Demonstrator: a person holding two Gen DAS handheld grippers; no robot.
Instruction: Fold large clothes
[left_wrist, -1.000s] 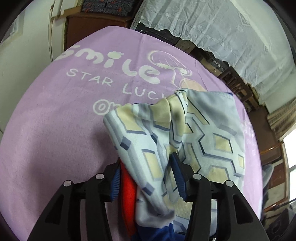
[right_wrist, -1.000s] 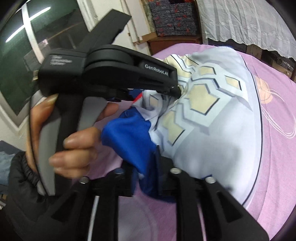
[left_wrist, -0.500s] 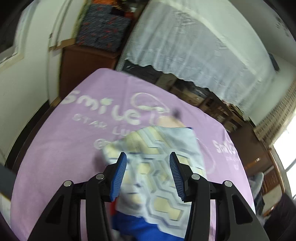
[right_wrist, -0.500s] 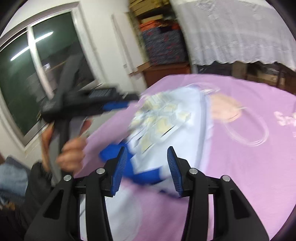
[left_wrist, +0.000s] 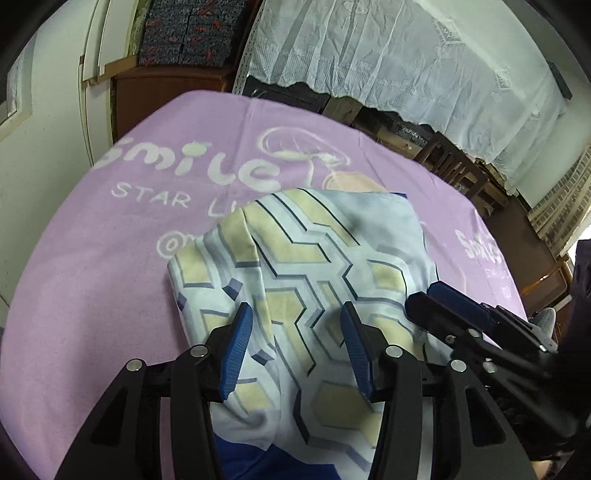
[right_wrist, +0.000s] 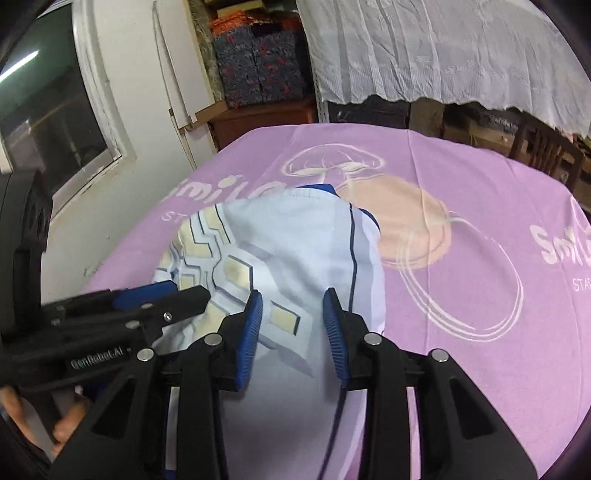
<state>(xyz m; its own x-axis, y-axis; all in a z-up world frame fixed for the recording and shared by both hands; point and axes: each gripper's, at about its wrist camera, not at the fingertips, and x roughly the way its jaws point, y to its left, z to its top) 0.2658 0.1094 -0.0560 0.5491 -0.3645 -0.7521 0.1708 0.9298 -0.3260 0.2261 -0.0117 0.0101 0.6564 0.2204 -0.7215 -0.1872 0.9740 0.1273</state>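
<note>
The folded garment (left_wrist: 317, 280), pale blue with a yellow and navy hexagon print and a solid blue layer showing at its near edge, lies on the worktop, which is covered by a purple cloth (left_wrist: 92, 280) printed with "Smile", "STAR" and a mushroom drawing. It sits near the middle of the cloth, overlapping part of the white lettering and the peach-coloured part of the drawing.

The left gripper (left_wrist: 295, 347) hangs over the near half of the garment with its jaws spread apart and nothing between the blue pads. The right gripper (right_wrist: 291, 328) is just beside it, over the plainer right side of the garment, jaws likewise parted and empty. In the left wrist view the right gripper's fingers reach in from the right edge across the garment's side; in the right wrist view the left gripper, with a hand (right_wrist: 62, 424) on its handle, covers the garment's left corner.

Beyond the worktop stand a wooden cabinet (right_wrist: 258, 118) with stacked patterned boxes (right_wrist: 258, 70), a white lace curtain (right_wrist: 443, 51) over shelving, a window (right_wrist: 44, 103) at left and a dark wooden chair (right_wrist: 546, 147) at right
</note>
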